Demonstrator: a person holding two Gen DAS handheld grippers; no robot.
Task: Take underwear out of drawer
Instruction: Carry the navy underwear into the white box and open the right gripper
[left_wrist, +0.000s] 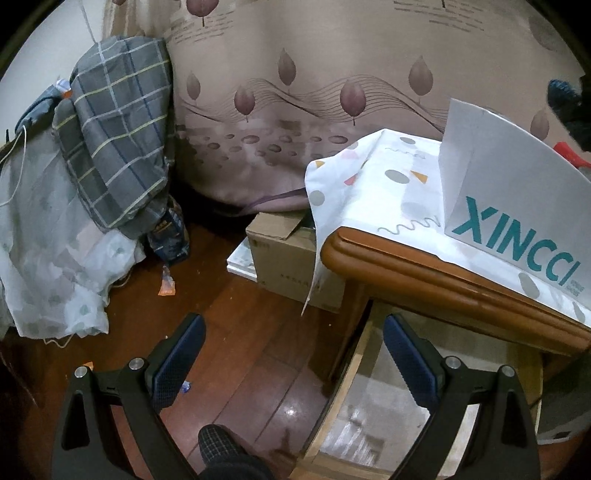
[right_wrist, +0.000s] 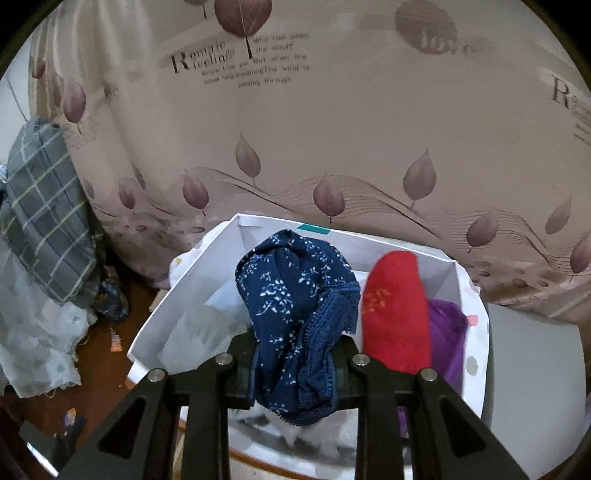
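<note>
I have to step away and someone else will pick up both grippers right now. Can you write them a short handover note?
Right gripper: shut on the navy floral underwear, held up over the white box on the nightstand.
Left gripper: open, holding nothing, above the open wooden drawer and the floor.
The white box already holds a red garment and a purple one.
Done: the navy pair is gripped and out of the drawer.
Left: probably set it down in the box. The visible part of the drawer shows no clothing; check the rest.
</note>
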